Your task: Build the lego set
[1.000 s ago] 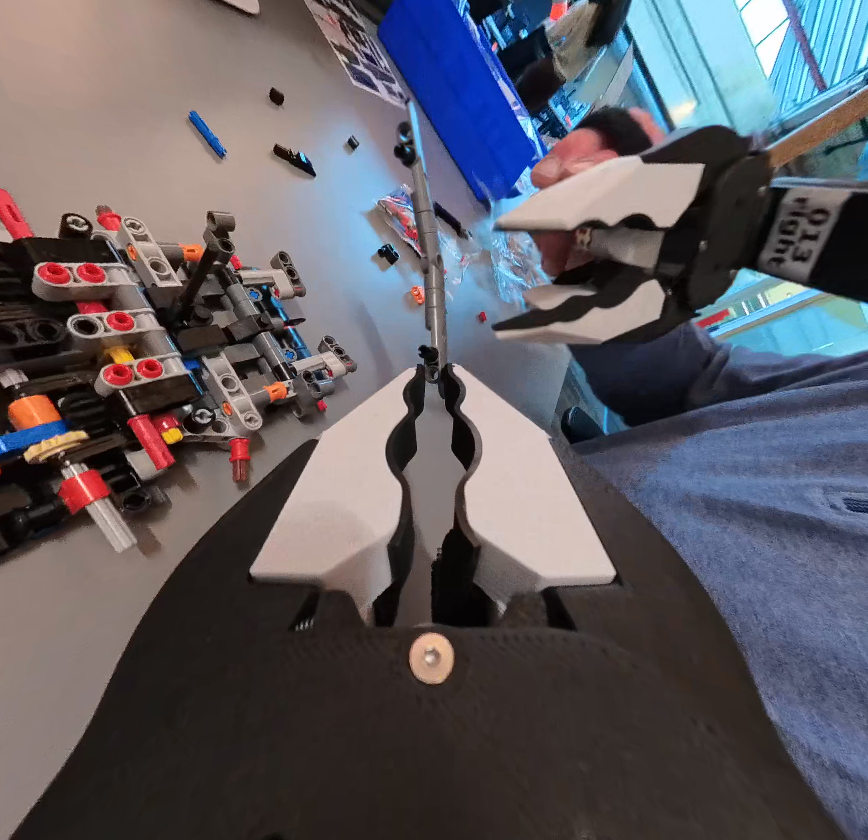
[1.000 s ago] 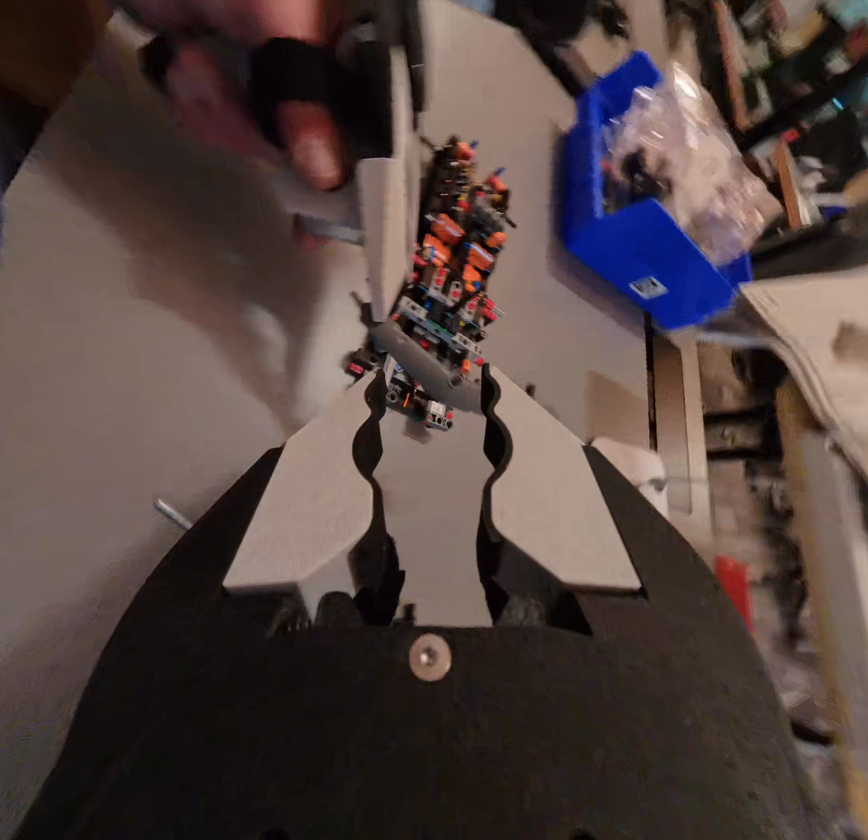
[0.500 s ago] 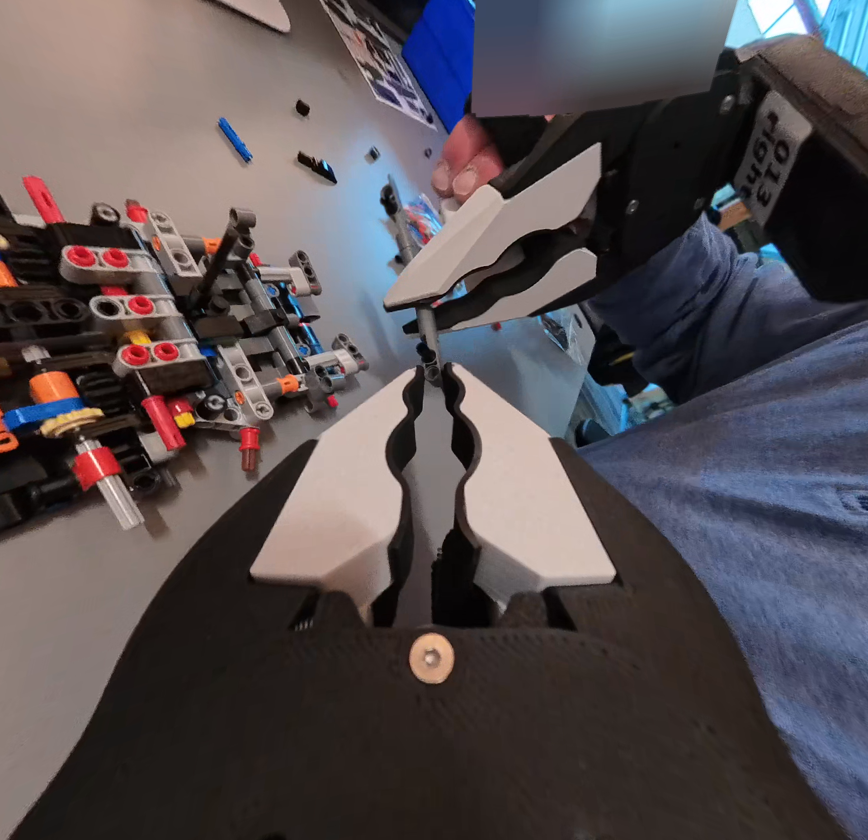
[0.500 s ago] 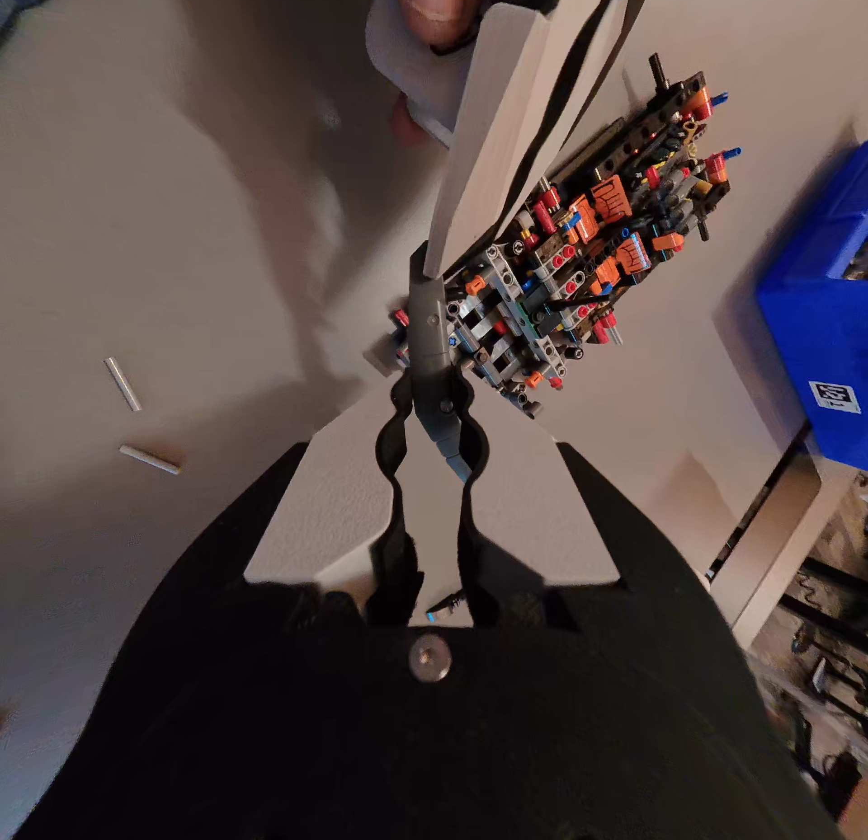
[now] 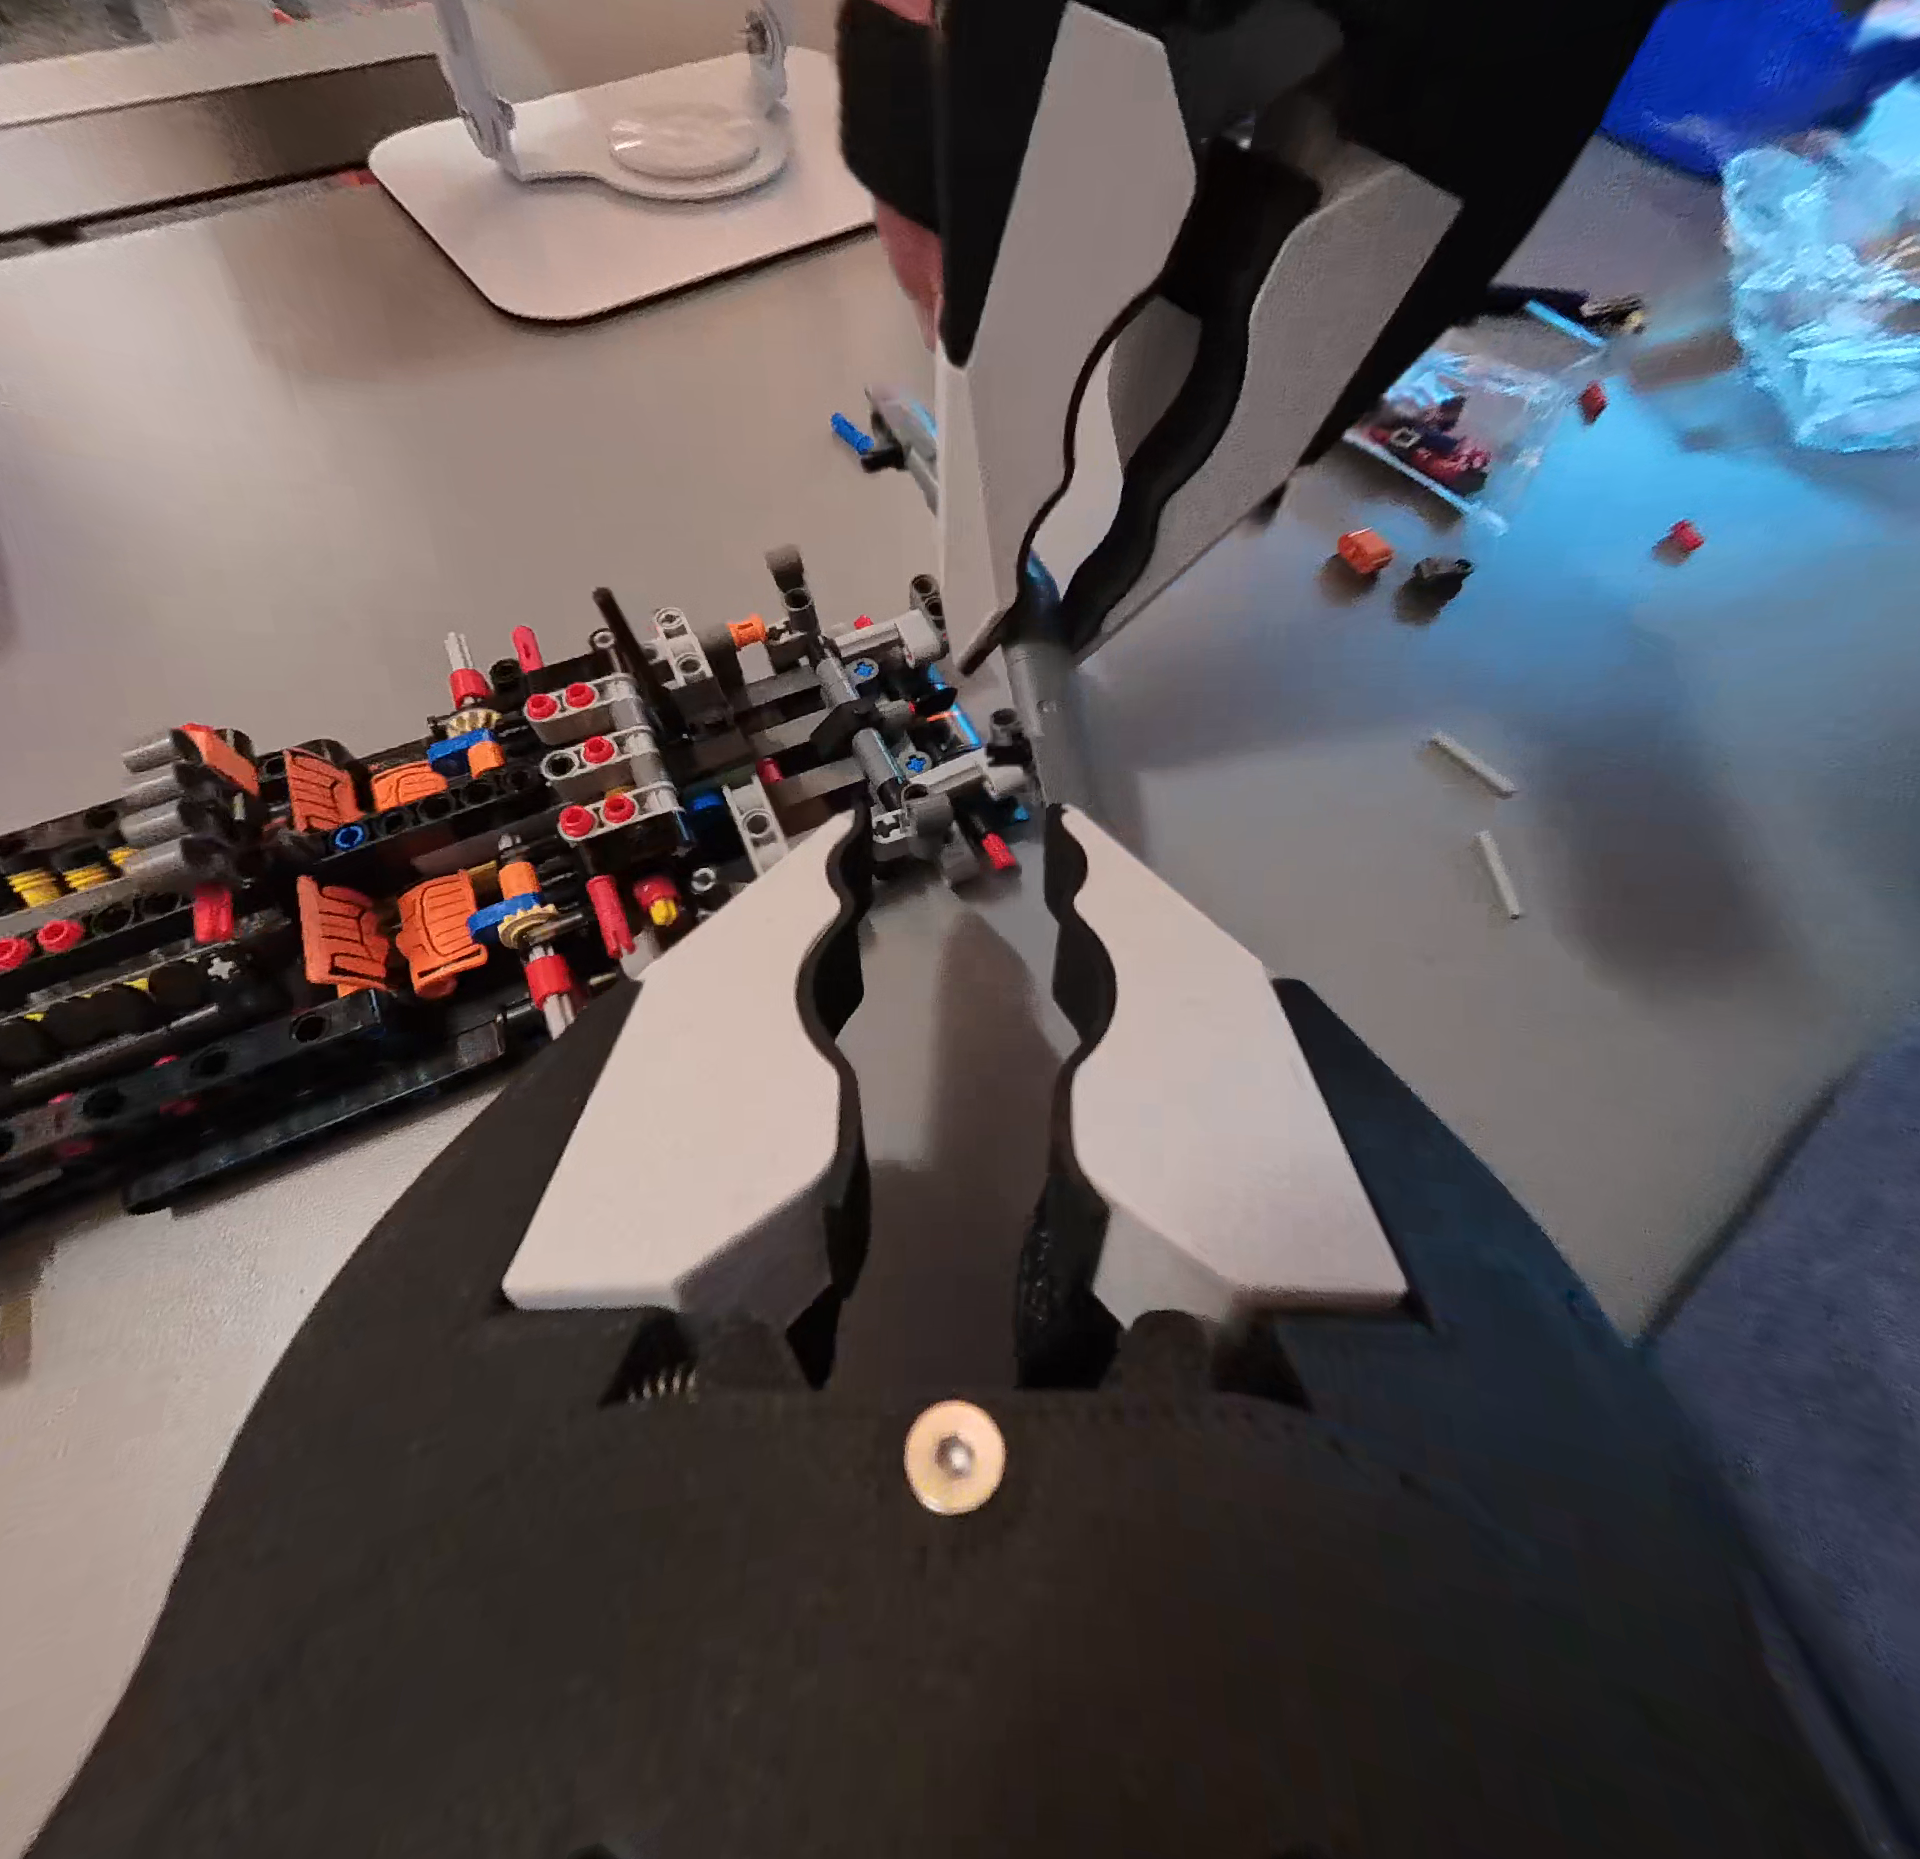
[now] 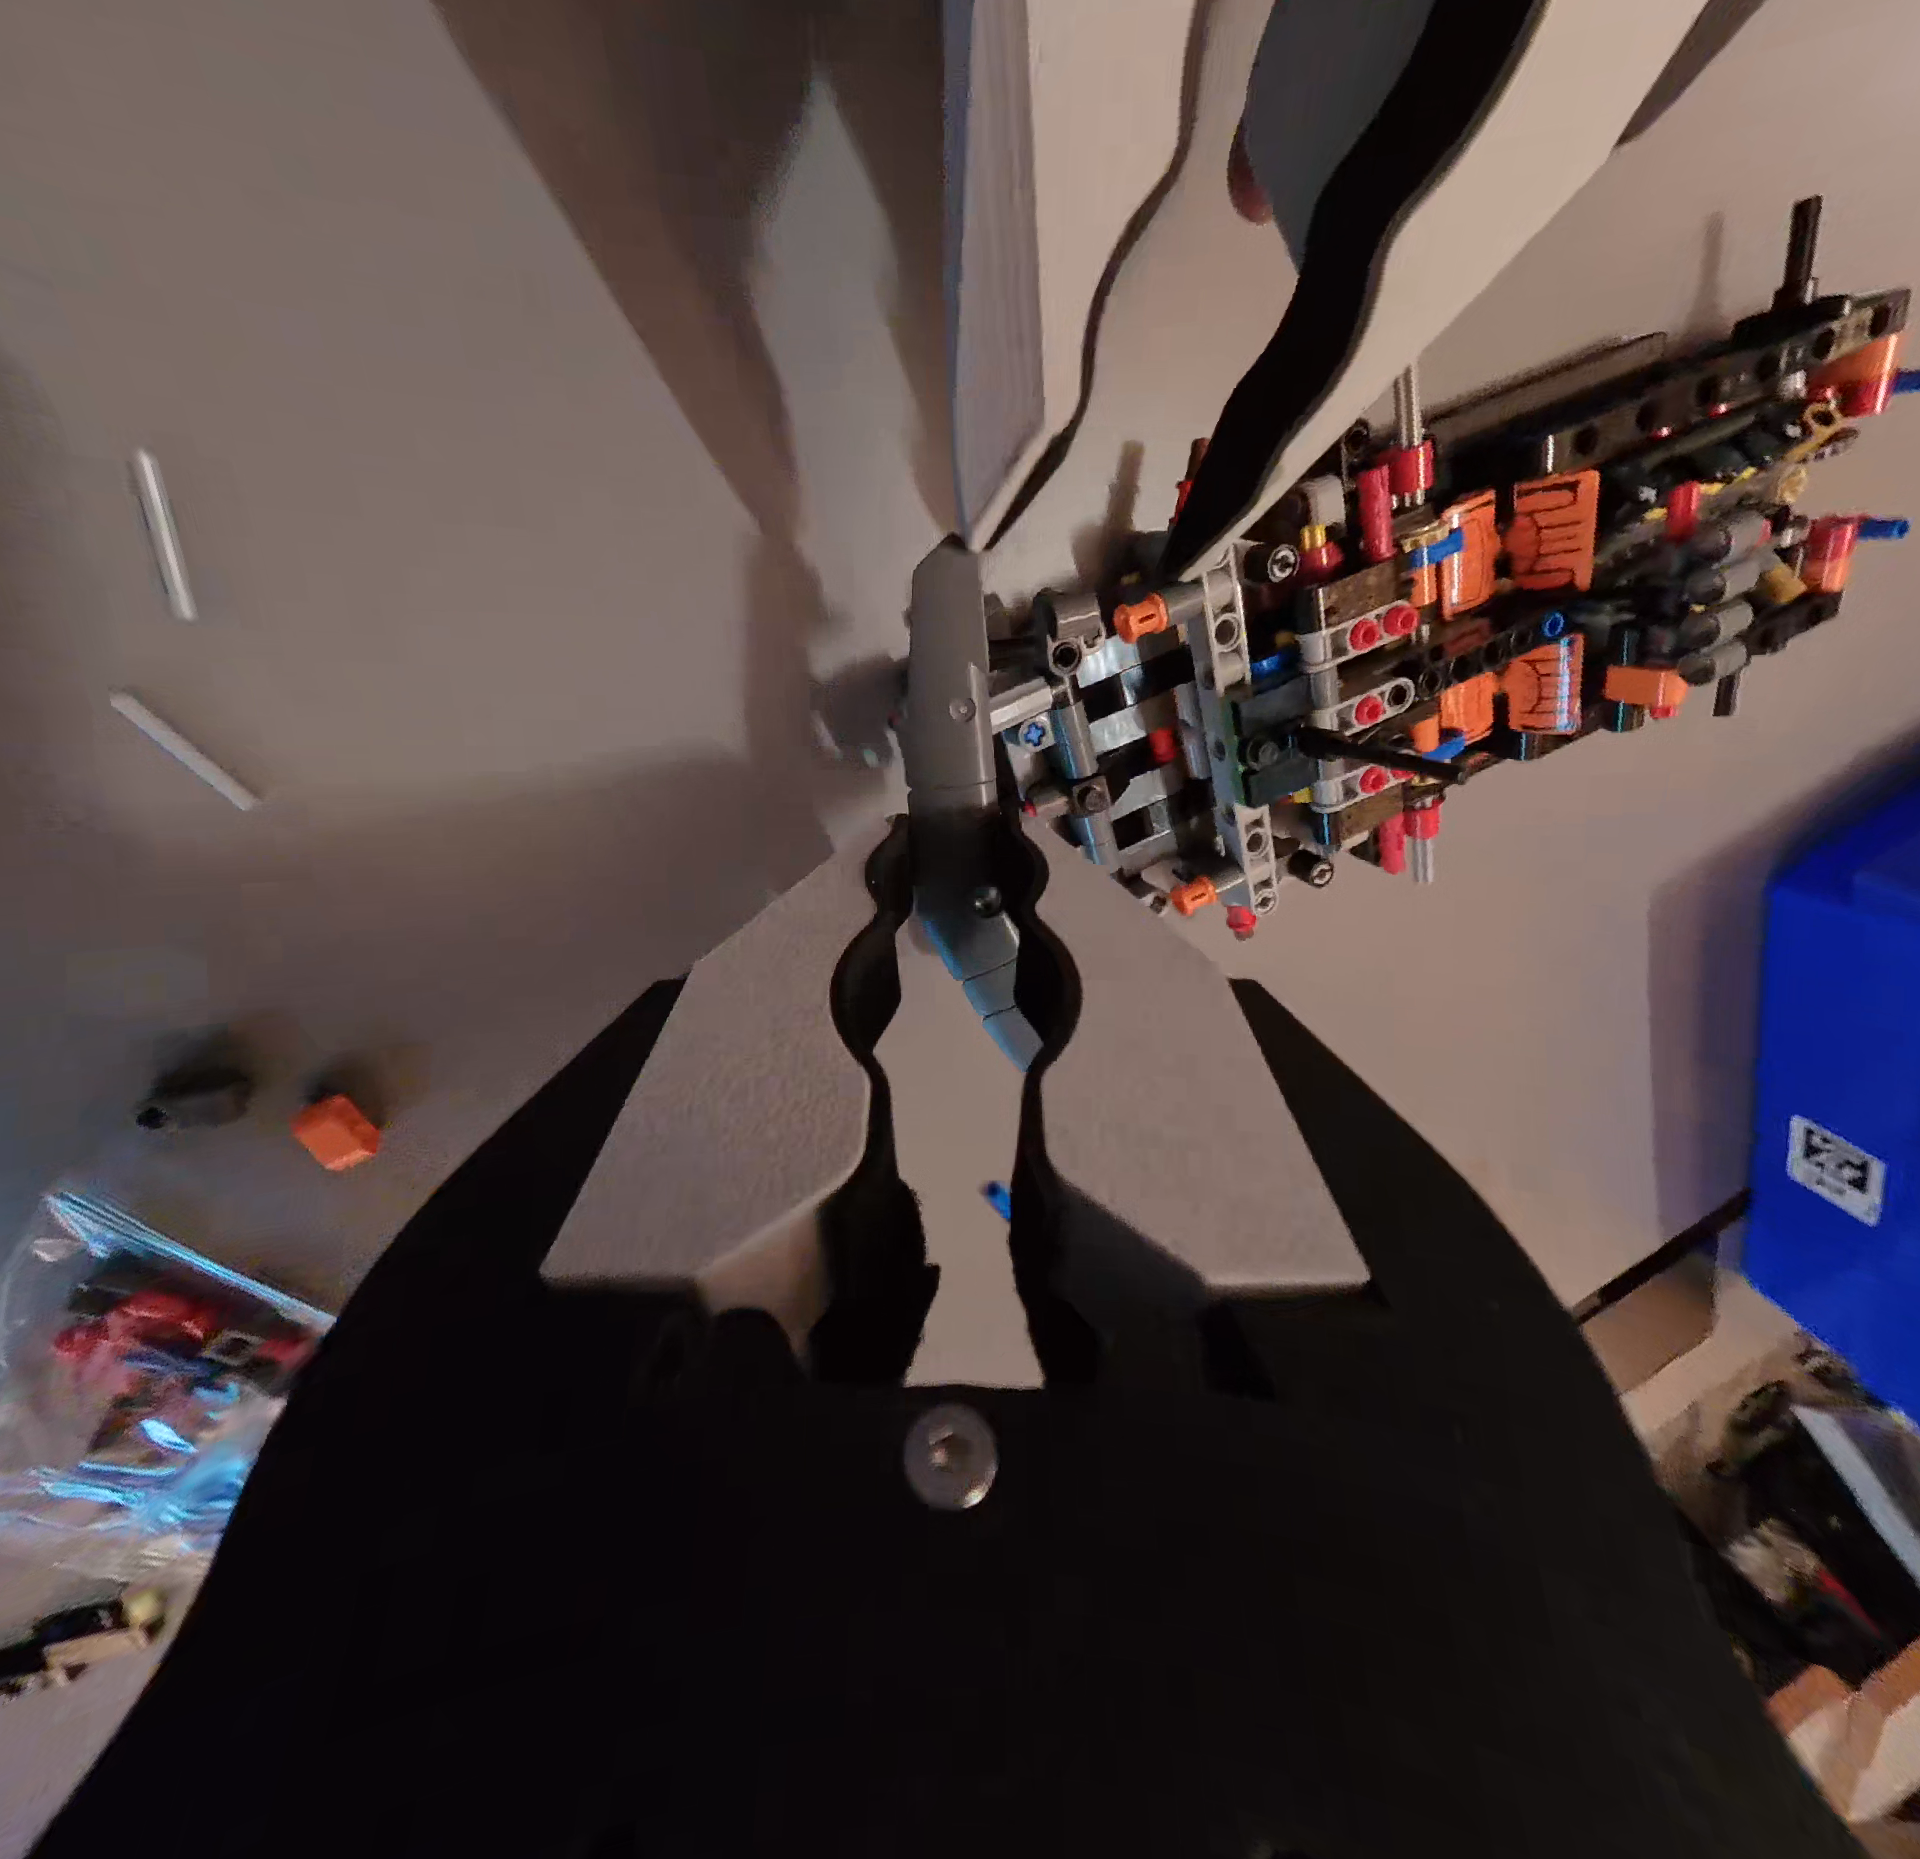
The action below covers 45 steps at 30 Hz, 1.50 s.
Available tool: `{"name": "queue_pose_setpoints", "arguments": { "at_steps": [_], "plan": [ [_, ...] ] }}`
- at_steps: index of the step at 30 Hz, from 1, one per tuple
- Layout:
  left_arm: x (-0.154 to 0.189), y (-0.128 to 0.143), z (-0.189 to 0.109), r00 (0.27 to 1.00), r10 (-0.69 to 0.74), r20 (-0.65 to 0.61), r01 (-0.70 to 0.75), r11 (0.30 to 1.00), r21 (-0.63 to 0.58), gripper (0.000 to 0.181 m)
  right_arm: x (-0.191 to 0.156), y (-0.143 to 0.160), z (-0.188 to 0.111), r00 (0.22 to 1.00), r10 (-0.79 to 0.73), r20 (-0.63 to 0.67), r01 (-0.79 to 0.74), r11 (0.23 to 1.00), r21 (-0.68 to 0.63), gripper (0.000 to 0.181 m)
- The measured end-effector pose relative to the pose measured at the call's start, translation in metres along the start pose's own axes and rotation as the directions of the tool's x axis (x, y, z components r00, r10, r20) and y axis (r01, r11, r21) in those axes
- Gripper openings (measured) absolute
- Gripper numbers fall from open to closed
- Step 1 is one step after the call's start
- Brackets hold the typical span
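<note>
My right gripper [image 6: 956,864] is clamped on a long grey lego piece [image 6: 948,687], holding it near its lower end, with the piece sticking out forward past the fingertips. In the left wrist view that same gripper [image 5: 1023,614] comes down from above and the grey piece [image 5: 1039,697] hangs under its tips, right at the near end of the lego chassis [image 5: 436,874]. My left gripper [image 5: 954,833] has its jaws spread apart with nothing between them, tips just beside the end of the chassis and close to the grey piece; cannot tell if they touch it. From the right wrist view, the left gripper's pale fingers [image 6: 997,251] fill the top of the frame, tips pointing at the top of the grey piece. The chassis [image 6: 1455,646] lies flat on the grey table [image 6: 416,251], a long black frame packed with orange, red and grey parts. Loose bits on the table: two thin pale rods [image 6: 177,739], an orange brick [image 6: 335,1132] next to a dark piece [image 6: 192,1087], a plastic bag of parts [image 6: 135,1362]. Blue bin [image 6: 1839,1030] at the right edge.
</note>
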<state>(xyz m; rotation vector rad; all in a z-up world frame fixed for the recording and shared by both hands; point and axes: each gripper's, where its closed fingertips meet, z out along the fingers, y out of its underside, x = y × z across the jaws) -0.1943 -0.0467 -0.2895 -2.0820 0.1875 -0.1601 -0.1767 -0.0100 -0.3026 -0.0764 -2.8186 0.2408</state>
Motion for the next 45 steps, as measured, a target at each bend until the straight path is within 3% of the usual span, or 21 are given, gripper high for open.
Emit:
{"name": "queue_pose_setpoints", "arguments": {
  "at_steps": [4,11,15,29,45],
  "plan": [
    [-0.004,0.004,0.006,0.998,0.039,0.058,-0.037,0.999,-0.026,0.028,0.001,0.002,0.007,0.996,-0.066,0.062,0.066,0.998,-0.008,0.014],
    [-0.001,0.006,0.005,1.000,0.006,0.020,-0.005,0.998,-0.062,0.027,-0.002,0.001,0.011,0.979,-0.074,0.192,0.063,0.996,0.059,0.014],
    [0.002,-0.001,-0.002,0.999,-0.029,-0.021,0.028,0.998,-0.048,0.041,-0.007,0.003,0.007,0.961,-0.058,0.269,0.036,0.995,0.088,0.014],
    [0.004,0.010,0.012,0.998,-0.049,0.050,0.054,0.994,-0.093,0.038,-0.006,0.006,0.015,0.920,-0.066,0.385,0.042,0.997,0.072,0.014],
    [0.003,0.012,0.019,0.992,-0.013,0.122,0.029,0.991,-0.130,0.033,-0.001,0.002,0.012,0.933,-0.077,0.352,0.042,0.994,0.106,0.014]
  ]
}}
